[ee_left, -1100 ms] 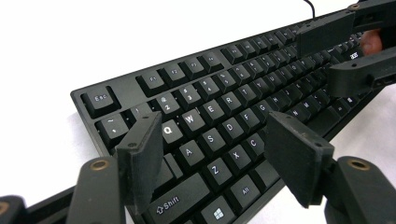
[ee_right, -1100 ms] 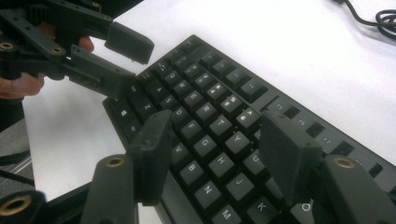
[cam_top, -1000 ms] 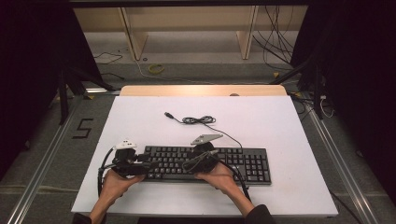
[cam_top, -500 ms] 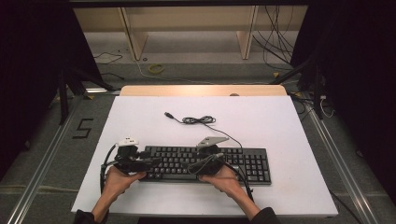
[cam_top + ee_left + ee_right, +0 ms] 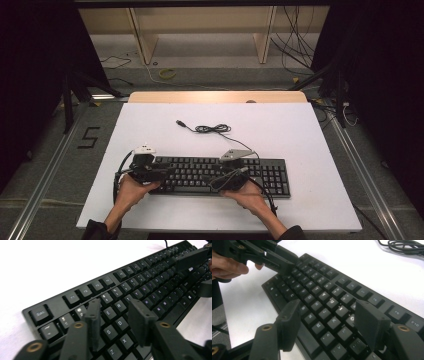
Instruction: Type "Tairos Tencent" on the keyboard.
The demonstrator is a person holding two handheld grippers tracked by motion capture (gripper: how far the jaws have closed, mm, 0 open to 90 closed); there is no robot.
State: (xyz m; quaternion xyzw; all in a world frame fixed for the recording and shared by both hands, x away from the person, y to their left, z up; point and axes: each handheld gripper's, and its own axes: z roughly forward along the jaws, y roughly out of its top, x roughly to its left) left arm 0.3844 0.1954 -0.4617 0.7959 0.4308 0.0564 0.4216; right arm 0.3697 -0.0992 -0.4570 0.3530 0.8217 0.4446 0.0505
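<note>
A black keyboard [image 5: 220, 174] lies flat near the front of the white table, and its cable [image 5: 214, 129] runs back to a coiled bundle and a USB plug [image 5: 180, 122]. My left gripper [image 5: 161, 173] hovers just over the keyboard's left end. It is open, with the E, D and S keys [image 5: 113, 318] showing between its jaws [image 5: 115, 304]. My right gripper [image 5: 227, 178] is over the middle of the keyboard [image 5: 324, 293], open and holding nothing [image 5: 329, 305]. Each gripper view shows the other gripper farther along the keys: the right one [image 5: 192, 258] and the left one [image 5: 277, 259].
The white table top [image 5: 295, 130] extends behind and to the right of the keyboard, with a wooden strip [image 5: 215, 97] along its far edge. The coiled cable [image 5: 405, 245] lies behind the keyboard. Metal rails and loose floor cables surround the table.
Both grippers stay low over the keyboard. The right gripper has drifted slightly to the right and nearer, and the left one has barely shifted.
</note>
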